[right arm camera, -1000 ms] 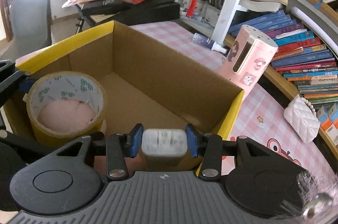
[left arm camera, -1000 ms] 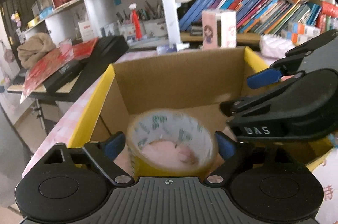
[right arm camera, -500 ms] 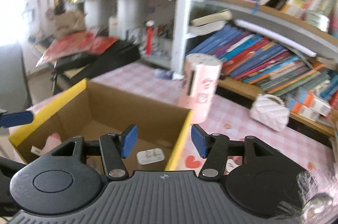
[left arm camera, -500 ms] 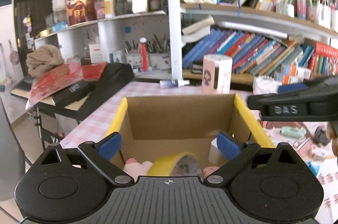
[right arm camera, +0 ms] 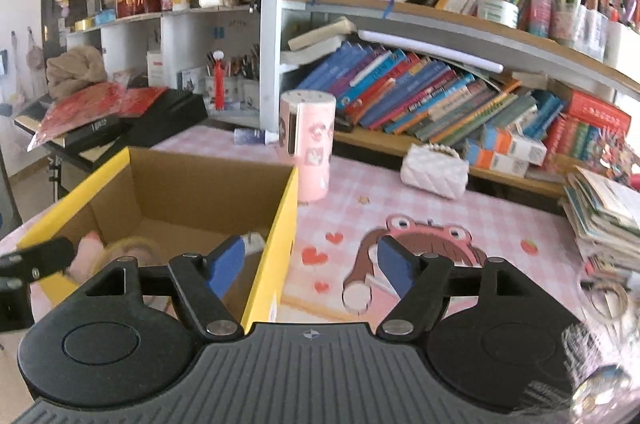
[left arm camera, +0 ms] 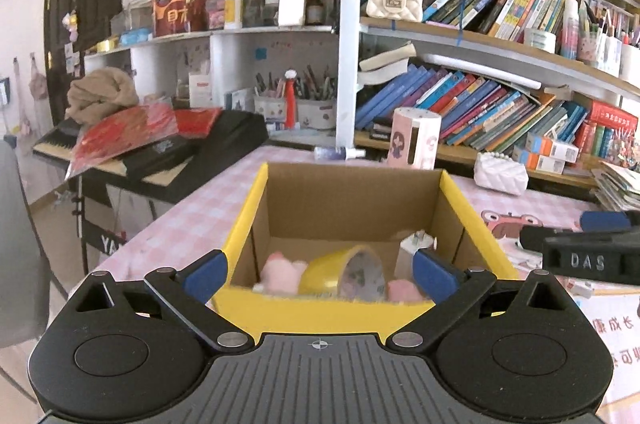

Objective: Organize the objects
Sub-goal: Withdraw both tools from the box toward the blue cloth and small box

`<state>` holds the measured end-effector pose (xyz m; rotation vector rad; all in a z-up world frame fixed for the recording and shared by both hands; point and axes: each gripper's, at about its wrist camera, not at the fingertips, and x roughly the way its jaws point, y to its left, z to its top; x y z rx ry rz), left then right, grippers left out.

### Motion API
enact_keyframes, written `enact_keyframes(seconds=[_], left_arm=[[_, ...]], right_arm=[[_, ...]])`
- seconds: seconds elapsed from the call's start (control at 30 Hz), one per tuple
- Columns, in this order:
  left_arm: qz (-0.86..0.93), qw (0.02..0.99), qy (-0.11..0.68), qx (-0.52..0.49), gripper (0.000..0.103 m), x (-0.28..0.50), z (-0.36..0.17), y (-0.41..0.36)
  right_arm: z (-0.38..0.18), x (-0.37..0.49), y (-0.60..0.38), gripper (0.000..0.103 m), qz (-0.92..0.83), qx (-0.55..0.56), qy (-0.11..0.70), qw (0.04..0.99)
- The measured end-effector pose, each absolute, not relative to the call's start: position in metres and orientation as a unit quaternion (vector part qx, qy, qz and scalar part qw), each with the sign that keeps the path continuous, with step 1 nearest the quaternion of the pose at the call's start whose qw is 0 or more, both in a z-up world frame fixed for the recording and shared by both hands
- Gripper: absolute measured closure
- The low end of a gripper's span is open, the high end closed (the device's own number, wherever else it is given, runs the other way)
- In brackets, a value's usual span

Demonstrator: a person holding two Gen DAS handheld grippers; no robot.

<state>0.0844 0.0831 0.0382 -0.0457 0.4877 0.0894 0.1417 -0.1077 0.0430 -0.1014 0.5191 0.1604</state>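
A cardboard box with yellow rims point(left arm camera: 256, 208) point(right arm camera: 286, 220) stands on the pink checked table. Inside it lie a yellow tape roll point(left arm camera: 344, 274) point(right arm camera: 132, 248), a pink plush toy point(left arm camera: 280, 274) and a white charger point(left arm camera: 414, 246) point(right arm camera: 254, 240). My left gripper point(left arm camera: 318, 274) hangs open just in front of the box's near wall, nothing between its fingers. My right gripper point(right arm camera: 312, 266) is over the box's right rim, its jaws opening and nothing between them. The right gripper's side shows at the right edge of the left wrist view.
A pink cylindrical holder point(right arm camera: 308, 148) stands behind the box. A white quilted purse point(right arm camera: 434, 170) lies to its right. Bookshelves point(right arm camera: 440, 96) fill the back. A black keyboard with red papers point(left arm camera: 160, 144) is at the left. A book stack point(right arm camera: 604, 208) sits far right.
Both grippers have pulled back and up out of the box. The left let go of the tape roll and the right let go of the white charger; both things now lie in the box.
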Motion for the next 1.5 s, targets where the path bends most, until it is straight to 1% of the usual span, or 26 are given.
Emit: enact_keyframes(seconds=[0.07,0.23,0.37,0.77,1.2,1.5], left_arm=[[0.047,0.967,0.249,-0.026,0.003,0.077,0.035,0.085],[0.056,0.959,0.276,-0.035,0.002,0.056,0.025,0.092],[0.057,0.954,0.293,-0.034,0.002,0.038,0.020,0.094],[0.031,0.946,0.322,-0.012,0.002,-0.005,0.010,0.093],[0.007,0.940,0.340,-0.003,0.002,-0.028,0.003,0.086],[-0.023,0.936,0.350,0.005,0.002,-0.034,-0.002,0.071]], right_arm=[[0.038,0.130,-0.104,0.027,0.077,-0.056,0.263,0.960],[0.022,0.101,-0.094,0.026,0.077,-0.067,0.290,0.952],[0.015,0.079,-0.087,0.023,0.081,-0.063,0.313,0.944],[0.001,0.024,-0.076,0.013,0.078,-0.069,0.340,0.935],[-0.011,-0.009,-0.077,0.009,0.058,-0.070,0.360,0.929],[-0.015,-0.025,-0.089,0.007,0.032,-0.063,0.367,0.927]])
